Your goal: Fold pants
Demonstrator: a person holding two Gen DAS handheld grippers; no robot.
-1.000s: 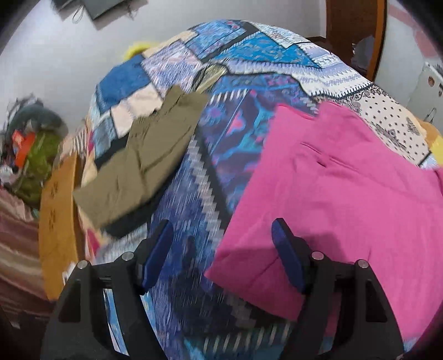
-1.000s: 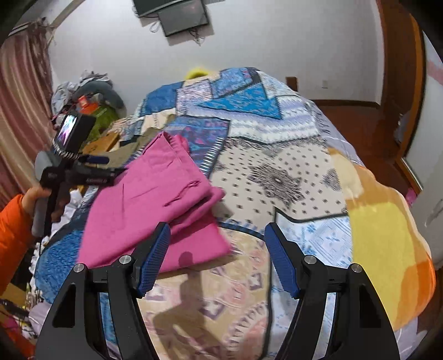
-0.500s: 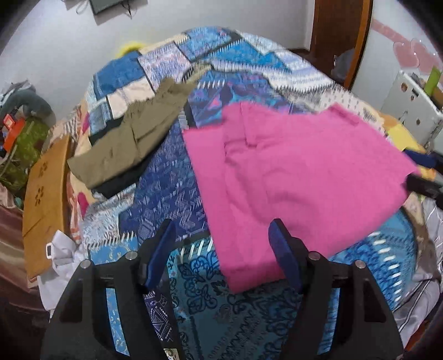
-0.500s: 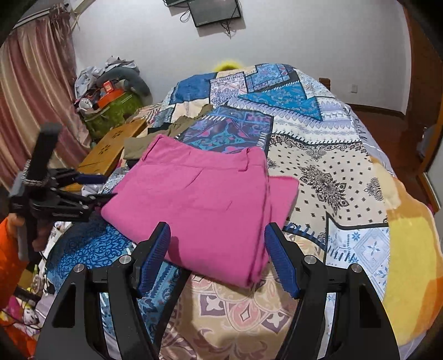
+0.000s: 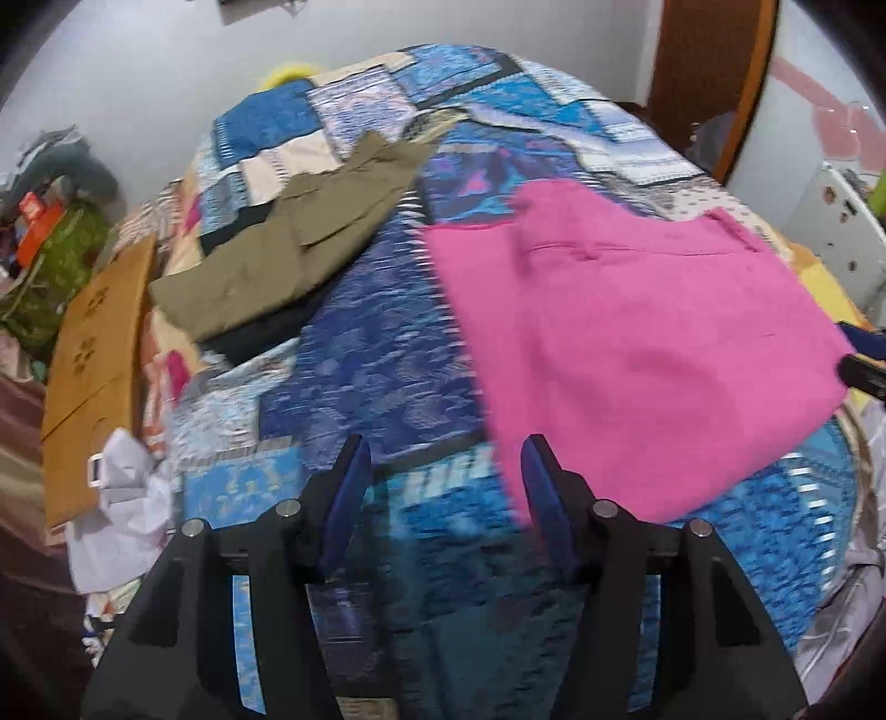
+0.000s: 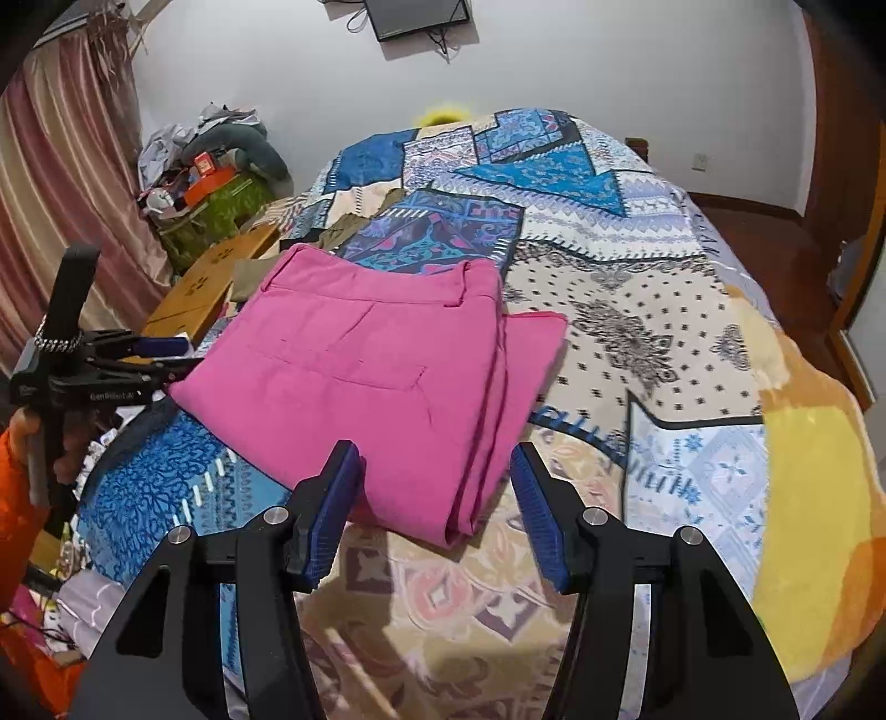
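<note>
Pink pants (image 6: 382, 382) are lying folded on the patchwork bedspread (image 6: 637, 310), near the front edge of the bed. Waistband faces the far side, folded edge faces the cam in the right wrist view, w/ a second layer poking out on the right side of the stack. Back pocket seam shows on top.

Right gripper (image 6: 434, 501) hangs just above the near folded edge of the pants. Fingers spread wide, nothing btwn them, not touching the fabric afaict. Left gripper (image 5: 443, 487) is also spread apart w/ nothing in it, hovering over the blue part of the spread right beside the pants' left edge; its right finger overlaps the pink corner in the left wrist view, but can't tell if it actually touches. From the right cam you can see the left gripper (image 6: 138, 360) off to the left side of the pants, held by a hand w/ an orange sleeve (image 6: 16, 498).

Other stuff: olive pants (image 5: 288, 260) lying further back on the bed, on top of smth dark, well apart from the pink ones. A flat cardboard box (image 5: 94, 376) leans along the left side of the bed, shut, so no idea what's inside. White cloth (image 5: 127, 526) crumpled below it. Green bag/bin thing (image 6: 221, 216) in the corner is stuffed w/ clutter, an orange box (image 6: 207, 180) and grey fabric piled on top. TV (image 6: 421, 16) on the wall, curtain (image 6: 66, 183) on the left.
</note>
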